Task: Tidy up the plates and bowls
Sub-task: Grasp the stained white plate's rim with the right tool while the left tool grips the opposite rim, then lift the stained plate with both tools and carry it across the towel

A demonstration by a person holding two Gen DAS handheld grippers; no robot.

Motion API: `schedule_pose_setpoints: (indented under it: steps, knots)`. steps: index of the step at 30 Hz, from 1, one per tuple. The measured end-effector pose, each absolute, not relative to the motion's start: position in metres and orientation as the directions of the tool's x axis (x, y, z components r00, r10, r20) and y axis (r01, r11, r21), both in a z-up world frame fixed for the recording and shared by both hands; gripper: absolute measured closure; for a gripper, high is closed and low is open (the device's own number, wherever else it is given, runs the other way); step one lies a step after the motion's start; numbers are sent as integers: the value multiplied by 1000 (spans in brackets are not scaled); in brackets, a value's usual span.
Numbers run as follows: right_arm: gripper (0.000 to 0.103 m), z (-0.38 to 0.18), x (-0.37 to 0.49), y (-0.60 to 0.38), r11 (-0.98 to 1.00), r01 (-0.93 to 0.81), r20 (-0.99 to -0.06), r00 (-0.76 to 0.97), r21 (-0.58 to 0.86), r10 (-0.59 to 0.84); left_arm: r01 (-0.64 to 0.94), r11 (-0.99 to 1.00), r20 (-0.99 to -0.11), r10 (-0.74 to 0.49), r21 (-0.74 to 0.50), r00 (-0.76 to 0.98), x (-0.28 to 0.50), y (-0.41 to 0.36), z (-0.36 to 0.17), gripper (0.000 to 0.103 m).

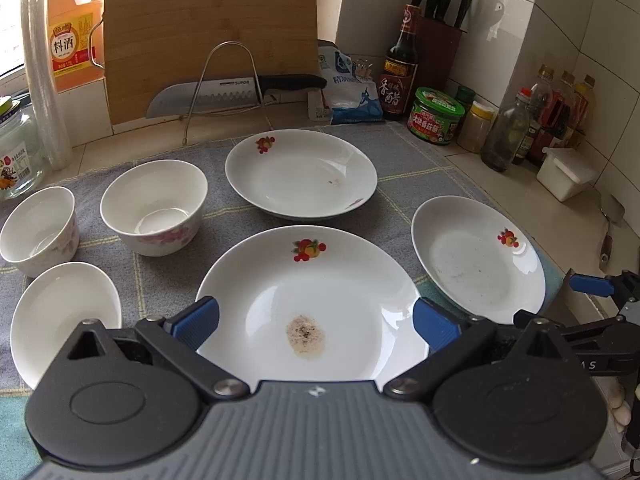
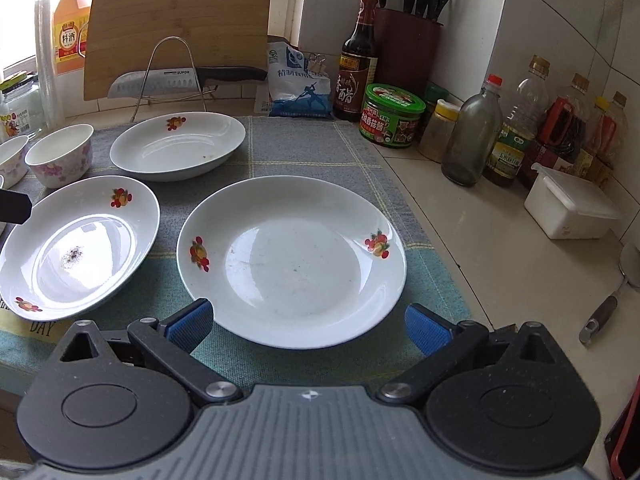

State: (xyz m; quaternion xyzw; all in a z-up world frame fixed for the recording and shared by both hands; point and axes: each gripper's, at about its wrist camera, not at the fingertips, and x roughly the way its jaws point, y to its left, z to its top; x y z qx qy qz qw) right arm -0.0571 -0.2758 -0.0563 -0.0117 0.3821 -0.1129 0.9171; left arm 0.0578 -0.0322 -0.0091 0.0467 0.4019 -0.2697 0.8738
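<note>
Three white plates with fruit prints lie on a grey checked cloth (image 1: 416, 152). My left gripper (image 1: 316, 326) is open above the near plate (image 1: 308, 280), which has a brown stain. A second plate (image 1: 300, 172) lies behind it and a third plate (image 1: 476, 256) to the right. Two flowered bowls (image 1: 154, 206) (image 1: 38, 228) and a plain white bowl (image 1: 64, 316) stand on the left. My right gripper (image 2: 310, 326) is open over the near rim of the right plate (image 2: 292, 256). The stained plate (image 2: 76, 244) and the far plate (image 2: 178, 146) lie to its left.
A cutting board (image 1: 208, 36) and a knife (image 1: 236, 92) on a wire rack stand at the back. Sauce bottles (image 2: 358, 60), a green jar (image 2: 394, 116), oil bottles (image 2: 516, 132) and a white box (image 2: 568, 208) line the tiled right counter. A spatula (image 2: 612, 292) lies near the edge.
</note>
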Motion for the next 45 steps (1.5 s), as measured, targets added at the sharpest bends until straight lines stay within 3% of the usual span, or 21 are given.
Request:
schedule_pose_setpoints:
  steps: [4,12,18,28,33,38,45]
  knots:
    - [0,-70,-54,-293,988,136,-720,679,-71,-145,529,830,-722,-475,-178,502,65,-56,-9,1]
    - [0,-88,-46,-313,1000,-26,-736,677,-4,14,591,794,-743,-479,-141,467,78,-112,-11,1]
    - [0,-99,-34,-328,997,-76,-750,660,-15,40,663,742,-770,-476,-94,424,89,-151,-15,1]
    - [0,-105,-40,-338,985,-174,-689,716,-20,112,772,633,-806,-489,-63,335,116,-201,-26,4]
    - [0,-104,-38,-341,981,-194,-686,716,-19,129,798,598,-829,-484,-78,281,133,-221,-40,11]
    - [0,-104,-38,-341,974,-224,-683,715,-22,149,800,588,-856,-470,-122,215,145,-233,-55,28]
    - [0,-103,-35,-341,964,-264,-683,709,-29,173,816,561,-866,-469,-139,175,154,-244,-60,33]
